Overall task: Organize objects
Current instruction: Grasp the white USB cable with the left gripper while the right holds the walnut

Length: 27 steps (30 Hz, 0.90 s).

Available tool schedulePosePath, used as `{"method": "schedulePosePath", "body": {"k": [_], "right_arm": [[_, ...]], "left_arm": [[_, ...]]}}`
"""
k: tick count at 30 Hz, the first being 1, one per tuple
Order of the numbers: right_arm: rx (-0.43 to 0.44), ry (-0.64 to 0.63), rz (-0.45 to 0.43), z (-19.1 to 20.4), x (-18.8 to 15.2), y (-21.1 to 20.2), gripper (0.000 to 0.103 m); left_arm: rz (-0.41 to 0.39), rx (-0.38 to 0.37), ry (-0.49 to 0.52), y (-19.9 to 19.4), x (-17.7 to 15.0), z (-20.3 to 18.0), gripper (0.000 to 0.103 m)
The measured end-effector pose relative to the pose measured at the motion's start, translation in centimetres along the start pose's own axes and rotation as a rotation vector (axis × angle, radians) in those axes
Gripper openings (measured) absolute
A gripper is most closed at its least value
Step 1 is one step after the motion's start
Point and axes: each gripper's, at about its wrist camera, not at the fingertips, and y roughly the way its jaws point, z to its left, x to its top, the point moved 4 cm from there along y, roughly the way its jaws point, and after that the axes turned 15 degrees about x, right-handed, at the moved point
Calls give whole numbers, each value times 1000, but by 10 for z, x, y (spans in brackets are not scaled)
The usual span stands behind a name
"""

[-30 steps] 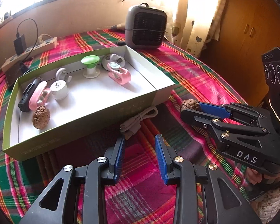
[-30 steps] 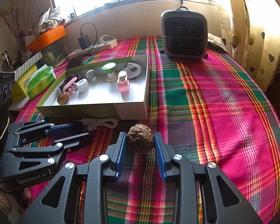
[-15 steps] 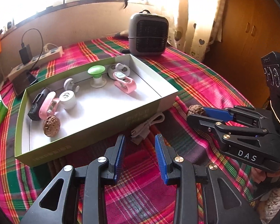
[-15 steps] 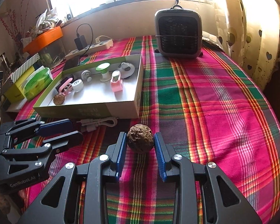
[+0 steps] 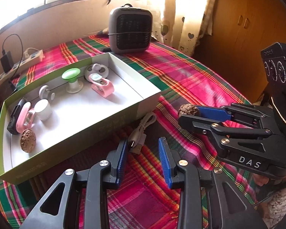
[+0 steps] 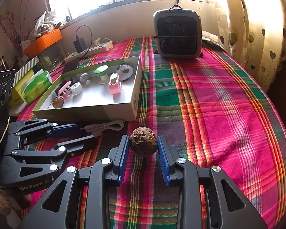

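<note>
plaid cloth (image 6: 209,99) in pink, green and orange covers the desk. right tongs (image 6: 143,147) are clenched on a brown walnut (image 6: 142,143), the blue pads (image 6: 124,152) pressing it from both sides just above the cloth. left tongs (image 5: 143,159) stand released, nothing between the pads, the tips just short of a coiled white usb cable (image 5: 141,131) that lies on the cloth against the near wall of the box. green-sided cardboard box (image 5: 112,122), white inside, sits well left of the held walnut; within it: a second walnut (image 5: 28,140) at the near left corner, a black device (image 5: 15,118) and a pink clip (image 5: 23,117) touching along the left wall, a white cylinder (image 5: 42,109) just beside them, a green-topped spool (image 5: 72,80) upright near the far wall, a pink strap-like gadget (image 5: 102,85) and a round white piece (image 5: 97,70) in the far right corner. grey fan heater (image 6: 178,36) stands behind the box; a power strip (image 6: 89,48) lies by the wall.
</note>
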Motion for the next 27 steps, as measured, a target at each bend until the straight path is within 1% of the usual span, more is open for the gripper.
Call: {"method": "schedulePosePath", "body": {"k": [3, 5, 7, 13, 19, 22, 27], "right_arm": [[-8, 3, -3, -3, 0, -2, 32], [-14, 9, -7, -5, -1, -5, 32], [-18, 15, -8, -8, -1, -6, 32], [-26, 15, -3, -10, -2, -6, 32], [-32, 17, 1, -11, -2, -5, 32], [-34, 20, -1, -12, -3, -6, 32], [-37, 28, -3, -15, -4, -8, 32]], "left_arm": [[-4, -41, 37, -4, -1, -14, 31], [-18, -49, 69, -7, -3, -21, 31], [-20, -42, 71, -8, -2, -22, 31], [3, 2, 11, -1, 4, -10, 31], [14, 4, 35, 6, 9, -19, 31], [42, 21, 32, 13, 11, -21, 31], [38, 38, 27, 16, 13, -21, 31]]}}
